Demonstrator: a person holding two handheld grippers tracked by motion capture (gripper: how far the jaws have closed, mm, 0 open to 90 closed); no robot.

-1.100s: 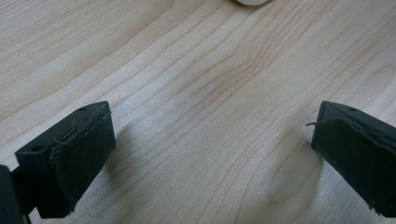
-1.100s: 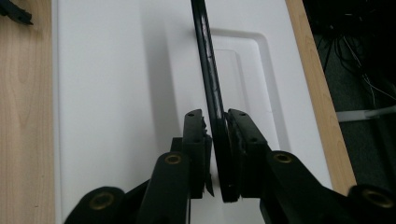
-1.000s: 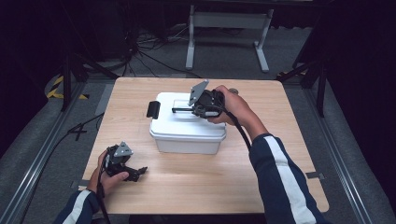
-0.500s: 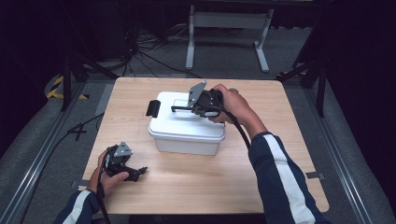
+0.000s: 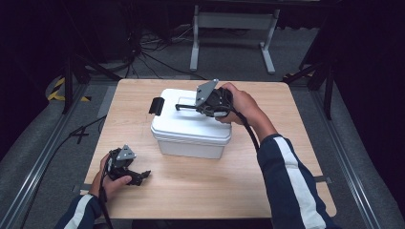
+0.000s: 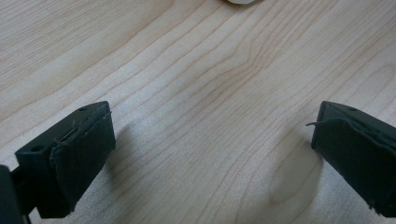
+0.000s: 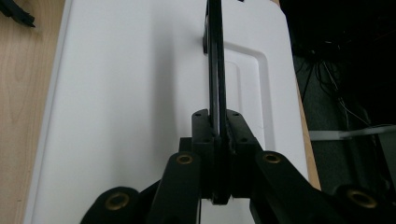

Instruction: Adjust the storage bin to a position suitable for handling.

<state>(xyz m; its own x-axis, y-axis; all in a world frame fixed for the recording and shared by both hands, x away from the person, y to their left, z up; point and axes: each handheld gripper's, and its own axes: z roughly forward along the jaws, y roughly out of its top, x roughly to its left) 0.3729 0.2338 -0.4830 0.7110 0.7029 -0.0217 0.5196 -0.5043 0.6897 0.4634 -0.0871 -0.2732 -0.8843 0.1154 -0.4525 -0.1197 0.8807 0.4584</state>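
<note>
A white lidded box (image 5: 191, 129) stands in the middle of the wooden table (image 5: 239, 186). A black handle (image 5: 184, 106) stands up on its lid, and a black latch (image 5: 156, 105) sits at the box's left end. My right gripper (image 5: 192, 108) lies level over the lid, shut on the handle. In the right gripper view the thin black handle (image 7: 215, 56) runs up from between the closed jaws of the right gripper (image 7: 217, 126) over the white lid (image 7: 130, 93). My left gripper (image 5: 141, 175) rests on the table at the front left, open. Bare wood lies between the pads of the left gripper (image 6: 212, 149).
The table's front half to the right of the left hand is bare wood (image 5: 229, 191). Beyond the table's far edge are a metal stand (image 5: 231, 21) and cables on the dark floor. A corner of the white box (image 6: 240, 1) shows at the top of the left gripper view.
</note>
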